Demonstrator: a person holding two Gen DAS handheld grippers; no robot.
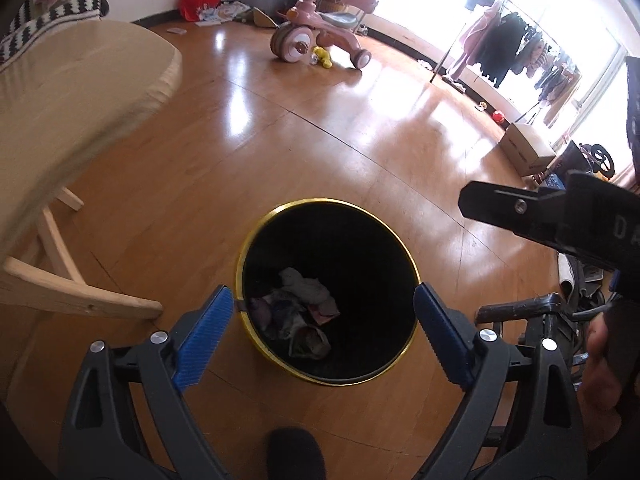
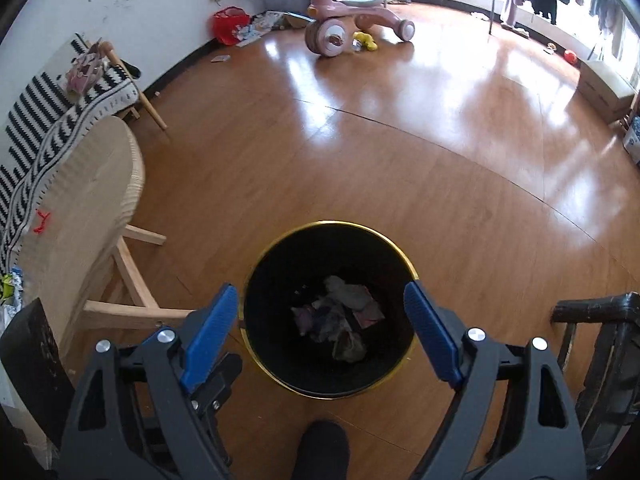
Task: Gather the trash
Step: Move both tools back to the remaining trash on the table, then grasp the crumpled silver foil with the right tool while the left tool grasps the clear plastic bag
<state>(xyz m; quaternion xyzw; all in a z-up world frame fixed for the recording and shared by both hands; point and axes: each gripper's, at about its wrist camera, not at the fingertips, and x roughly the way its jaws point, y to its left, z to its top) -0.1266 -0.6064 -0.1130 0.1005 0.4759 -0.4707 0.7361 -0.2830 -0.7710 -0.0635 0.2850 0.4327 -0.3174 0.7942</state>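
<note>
Hovering over a gold-rimmed black bin (image 1: 256,240), the left gripper (image 1: 322,338) and right gripper (image 2: 318,336) gaped empty; crumpled trash (image 1: 298,312) lay at the bin's six o'clock

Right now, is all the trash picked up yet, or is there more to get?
Some is done: crumpled trash already lies at the bottom of the black bin. Nothing is in hand; the left gripper and right gripper both hang open and empty above it. Maybe left: small litter by the far wall, like the scattered papers. I can't tell if that counts.
</note>
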